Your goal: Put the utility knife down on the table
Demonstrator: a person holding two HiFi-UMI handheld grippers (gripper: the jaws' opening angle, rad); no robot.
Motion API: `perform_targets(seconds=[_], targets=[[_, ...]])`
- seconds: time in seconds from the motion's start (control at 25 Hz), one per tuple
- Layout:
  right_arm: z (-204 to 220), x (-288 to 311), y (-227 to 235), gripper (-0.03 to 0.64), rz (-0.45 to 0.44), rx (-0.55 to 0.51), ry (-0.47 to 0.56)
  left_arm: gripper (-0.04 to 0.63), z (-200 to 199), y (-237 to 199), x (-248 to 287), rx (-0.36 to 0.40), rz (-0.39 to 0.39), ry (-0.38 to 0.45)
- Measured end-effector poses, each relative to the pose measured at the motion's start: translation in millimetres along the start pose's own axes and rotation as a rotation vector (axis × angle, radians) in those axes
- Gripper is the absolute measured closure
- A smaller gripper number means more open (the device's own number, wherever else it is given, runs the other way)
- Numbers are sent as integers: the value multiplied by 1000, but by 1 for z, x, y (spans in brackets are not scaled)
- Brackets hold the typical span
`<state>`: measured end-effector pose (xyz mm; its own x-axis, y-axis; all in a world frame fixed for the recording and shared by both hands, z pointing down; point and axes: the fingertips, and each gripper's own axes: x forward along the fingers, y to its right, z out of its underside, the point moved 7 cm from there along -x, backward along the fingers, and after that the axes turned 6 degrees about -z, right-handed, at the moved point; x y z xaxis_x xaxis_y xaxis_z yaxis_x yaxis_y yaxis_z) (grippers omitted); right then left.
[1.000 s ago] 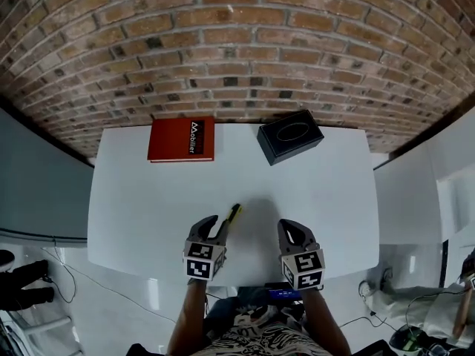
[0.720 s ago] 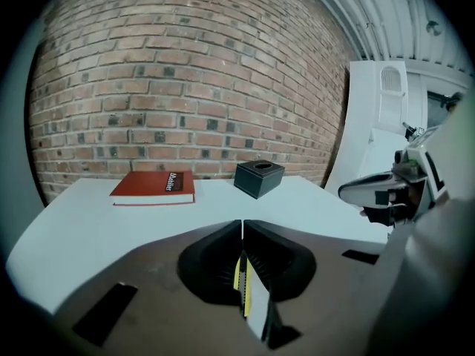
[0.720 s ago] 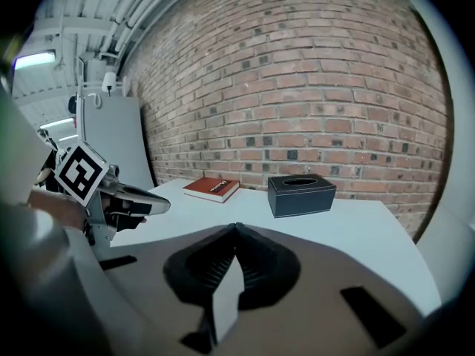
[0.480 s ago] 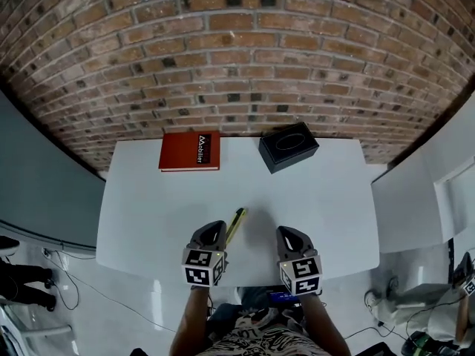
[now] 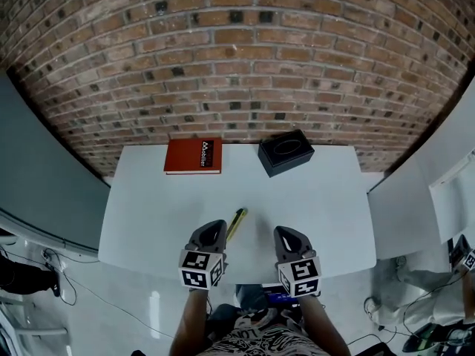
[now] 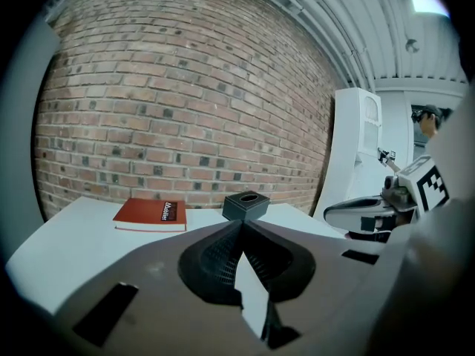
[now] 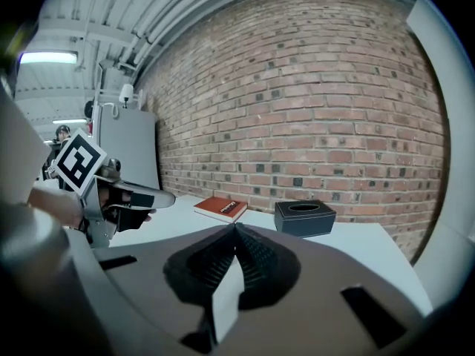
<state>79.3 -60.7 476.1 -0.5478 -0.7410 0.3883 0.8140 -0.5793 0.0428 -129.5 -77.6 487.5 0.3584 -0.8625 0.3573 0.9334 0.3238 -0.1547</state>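
Observation:
The utility knife (image 5: 237, 222), yellow and black, lies flat on the white table (image 5: 326, 199), angled away from me. My left gripper (image 5: 214, 228) hovers just left of the knife's near end, apart from it, with its jaws shut and nothing between them (image 6: 239, 225). The knife does not show in the left gripper view. My right gripper (image 5: 283, 233) is a little to the knife's right near the table's front edge, also shut and empty (image 7: 235, 229). The knife is hidden in the right gripper view too.
A red book (image 5: 194, 156) lies at the back left of the table and a black tissue box (image 5: 286, 152) at the back middle, both against the brick wall. A white cabinet (image 5: 453, 199) stands to the right.
The knife stuck out from the left gripper's parted jaws a second ago. It now rests on the table beside that gripper, whose jaws have shut. The head view has tilted up slightly.

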Motion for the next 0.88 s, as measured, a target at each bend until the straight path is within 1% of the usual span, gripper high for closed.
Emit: perform_targets(seconds=[0.08, 0.16, 0.24, 0.36, 0.56, 0.88], targets=[[-1, -6, -1, 617, 0, -5, 16, 581, -3, 3, -6, -18, 11, 23], [-2, -11, -2, 617, 2, -7, 26, 581, -7, 5, -11, -63, 26, 50], [-2, -16, -2, 617, 5, -7, 33, 581, -10, 6, -15, -86, 26, 72], [0, -20, -2, 617, 8, -6, 39, 581, -14, 8, -20, -74, 18, 87], [2, -23, -2, 617, 6, -1, 36, 581, -15, 7, -25, -68, 2, 89], [0, -17, -3, 617, -6, -7, 33, 581, -14, 7, -24, -75, 18, 84]])
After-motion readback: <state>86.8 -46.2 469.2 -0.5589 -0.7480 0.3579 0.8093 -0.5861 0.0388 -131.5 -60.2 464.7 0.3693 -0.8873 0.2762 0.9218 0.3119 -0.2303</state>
